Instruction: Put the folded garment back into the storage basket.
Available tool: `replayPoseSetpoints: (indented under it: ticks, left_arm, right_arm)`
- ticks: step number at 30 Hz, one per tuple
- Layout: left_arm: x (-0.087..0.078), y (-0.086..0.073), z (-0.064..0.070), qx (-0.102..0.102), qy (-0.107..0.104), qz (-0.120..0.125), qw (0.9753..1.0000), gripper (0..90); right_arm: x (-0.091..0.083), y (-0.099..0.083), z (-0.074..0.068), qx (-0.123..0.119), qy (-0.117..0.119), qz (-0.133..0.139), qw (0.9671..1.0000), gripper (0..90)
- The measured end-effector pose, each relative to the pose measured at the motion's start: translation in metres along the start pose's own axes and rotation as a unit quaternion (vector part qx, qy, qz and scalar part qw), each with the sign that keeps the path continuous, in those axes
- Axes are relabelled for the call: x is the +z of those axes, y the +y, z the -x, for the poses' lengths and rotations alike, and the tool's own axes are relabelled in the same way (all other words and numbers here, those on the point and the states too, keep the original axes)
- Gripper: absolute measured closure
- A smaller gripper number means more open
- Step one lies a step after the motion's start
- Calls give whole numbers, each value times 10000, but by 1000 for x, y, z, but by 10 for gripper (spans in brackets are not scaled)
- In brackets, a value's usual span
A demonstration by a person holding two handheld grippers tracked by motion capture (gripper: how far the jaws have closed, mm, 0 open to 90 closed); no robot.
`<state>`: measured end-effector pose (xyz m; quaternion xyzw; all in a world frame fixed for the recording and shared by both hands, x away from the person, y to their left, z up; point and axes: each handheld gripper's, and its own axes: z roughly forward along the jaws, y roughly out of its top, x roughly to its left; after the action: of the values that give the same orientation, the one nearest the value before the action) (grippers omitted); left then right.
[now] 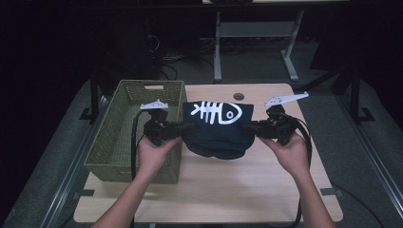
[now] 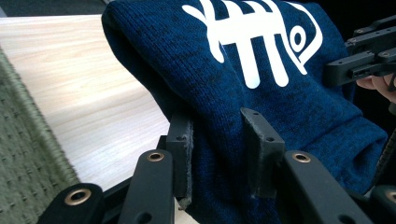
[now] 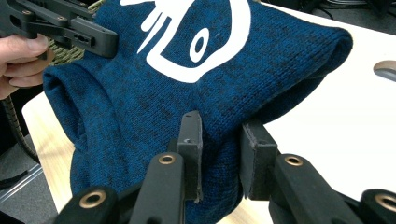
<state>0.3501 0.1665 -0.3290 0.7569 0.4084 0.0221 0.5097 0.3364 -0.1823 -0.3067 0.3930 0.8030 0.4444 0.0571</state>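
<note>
A dark blue knit garment with a white fish-skeleton print hangs folded just above the wooden table, stretched between my two grippers. My left gripper is shut on its left edge; up close the fabric bunches between the jaws of the left gripper. My right gripper is shut on the right edge, and the knit fills the gap of the right gripper. Each gripper view shows the other gripper farther off, still clamped on the garment.
A green woven basket stands on the table's left side, right beside my left hand; its wall sits close to the left gripper. A round cable hole is at the table's far edge. Dark floor and desk legs lie beyond.
</note>
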Motion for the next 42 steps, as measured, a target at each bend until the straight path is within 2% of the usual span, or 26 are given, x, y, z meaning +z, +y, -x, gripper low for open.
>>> replayPoseSetpoints:
  ticks: [19,33,42]
  left_arm:
    - [-34,6,-20,-73,207,71,9997,666]
    - [-53,5,-30,-180,366,104,9991,666]
    - [-63,7,-34,-181,450,127,9987,666]
  right_arm:
    - [25,24,-22,-110,147,-29,9998,726]
    - [43,36,-30,-162,326,-12,9993,726]
    - [49,42,-36,-209,398,15,9990,725]
